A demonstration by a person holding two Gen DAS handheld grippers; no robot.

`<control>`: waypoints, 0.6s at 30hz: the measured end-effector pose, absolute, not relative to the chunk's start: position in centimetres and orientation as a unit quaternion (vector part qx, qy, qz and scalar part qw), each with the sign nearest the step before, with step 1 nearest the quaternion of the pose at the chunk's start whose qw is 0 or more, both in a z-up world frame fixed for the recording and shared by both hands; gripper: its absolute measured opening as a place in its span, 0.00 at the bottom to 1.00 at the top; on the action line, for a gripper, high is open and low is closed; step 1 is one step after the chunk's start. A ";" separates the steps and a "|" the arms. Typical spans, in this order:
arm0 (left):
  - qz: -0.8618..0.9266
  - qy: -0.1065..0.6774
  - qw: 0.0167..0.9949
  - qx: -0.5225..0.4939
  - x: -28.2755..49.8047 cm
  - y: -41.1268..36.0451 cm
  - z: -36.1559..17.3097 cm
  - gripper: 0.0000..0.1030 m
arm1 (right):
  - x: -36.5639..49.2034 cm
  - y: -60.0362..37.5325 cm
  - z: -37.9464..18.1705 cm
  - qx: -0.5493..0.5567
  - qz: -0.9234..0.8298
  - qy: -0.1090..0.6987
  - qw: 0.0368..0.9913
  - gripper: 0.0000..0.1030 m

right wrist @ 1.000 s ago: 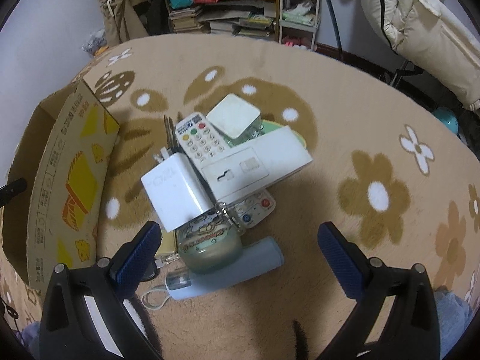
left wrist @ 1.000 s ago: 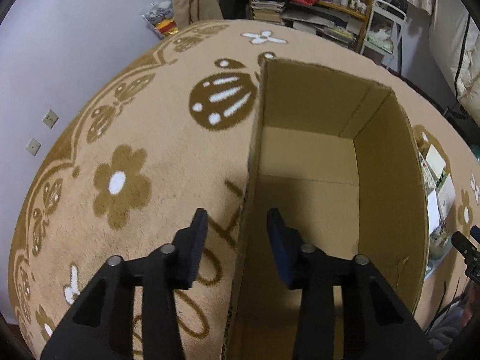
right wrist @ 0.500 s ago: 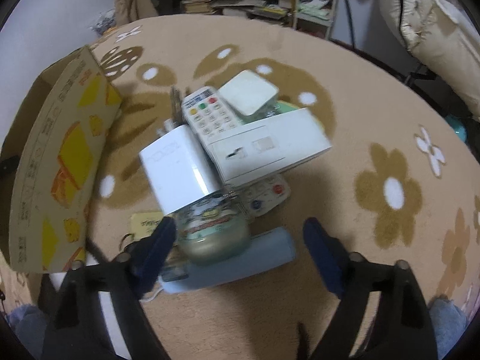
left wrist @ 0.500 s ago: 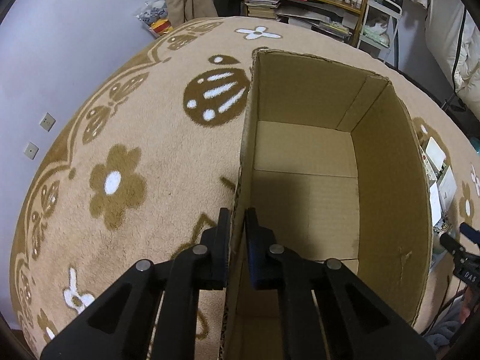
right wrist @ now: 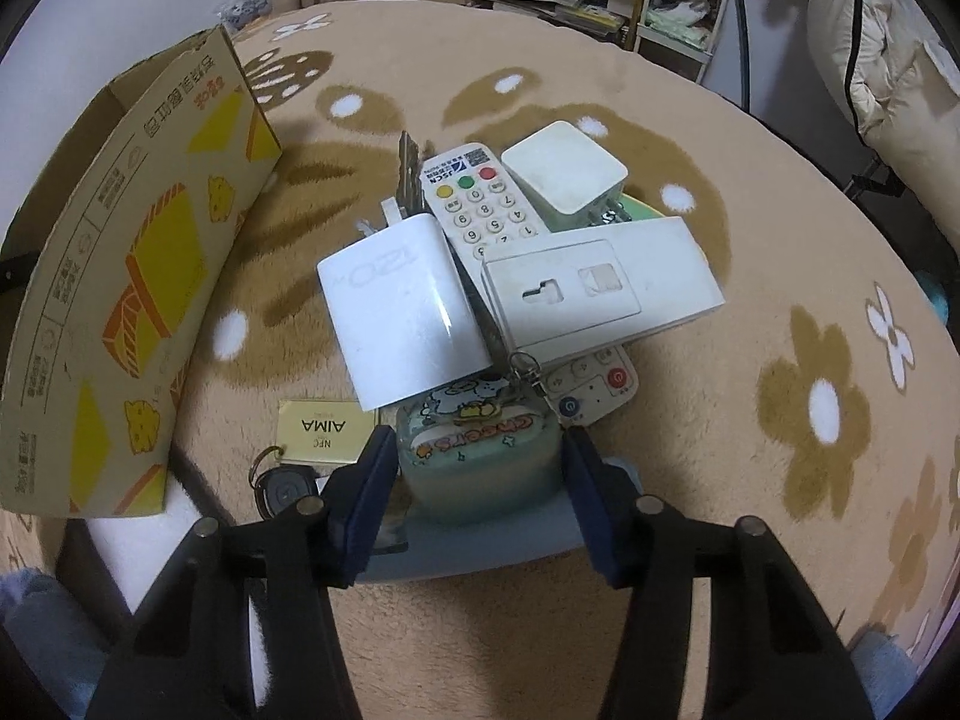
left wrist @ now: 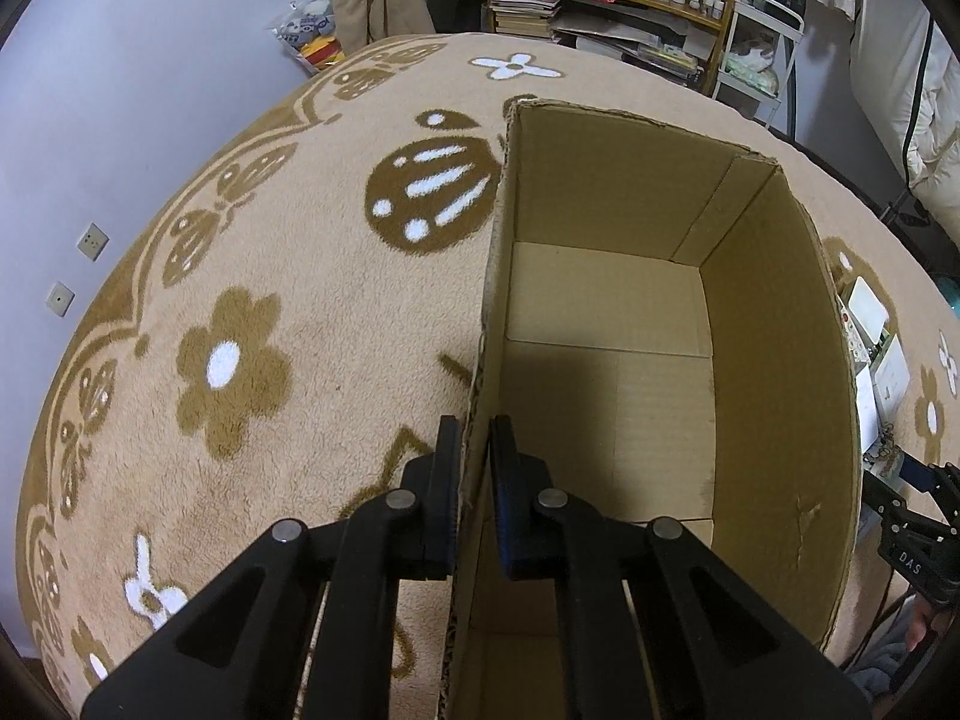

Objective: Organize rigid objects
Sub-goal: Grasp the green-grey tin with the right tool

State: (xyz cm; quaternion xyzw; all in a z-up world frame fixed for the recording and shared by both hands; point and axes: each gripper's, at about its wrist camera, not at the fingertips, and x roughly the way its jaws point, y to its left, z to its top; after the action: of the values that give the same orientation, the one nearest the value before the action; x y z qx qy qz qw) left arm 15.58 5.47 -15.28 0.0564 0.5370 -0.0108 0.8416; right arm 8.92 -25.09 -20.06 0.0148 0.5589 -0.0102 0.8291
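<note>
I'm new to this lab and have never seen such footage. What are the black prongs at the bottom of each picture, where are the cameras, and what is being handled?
The prongs are two-finger grippers, one in each of a person's hands; no robot is involved. Each carries a fisheye camera looking along its fingers.

In the left view, the left gripper is shut on the side wall of an open, empty cardboard box standing on a patterned carpet.

In the right view, the right gripper is closing around a small green cartoon-printed case in a pile with a white charger, a remote control and a white socket block.
</note>
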 end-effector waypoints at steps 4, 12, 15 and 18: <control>-0.011 0.534 0.843 0.061 15.5 5.2 -15.2 0.08 | 8.6 -25.1 -20.0 0.014 -0.012 0.560 0.829 0.58; -0.009 0.532 0.844 0.062 15.3 5.0 -15.0 0.08 | 8.6 -25.2 -19.5 0.016 -0.016 0.559 0.829 0.57; -0.008 0.530 0.845 0.065 15.3 4.9 -14.9 0.08 | 8.4 -25.4 -18.8 0.024 -0.012 0.551 0.834 0.57; -0.007 0.527 0.847 0.070 15.2 4.8 -14.8 0.08 | 8.2 -25.0 -17.9 0.015 -0.010 0.538 0.842 0.56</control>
State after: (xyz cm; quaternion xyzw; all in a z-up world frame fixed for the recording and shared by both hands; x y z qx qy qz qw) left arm 15.18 4.76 -14.82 0.0697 0.5273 -0.0068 0.8468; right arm 8.18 -24.96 -17.93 0.0154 0.5384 -0.0099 0.8425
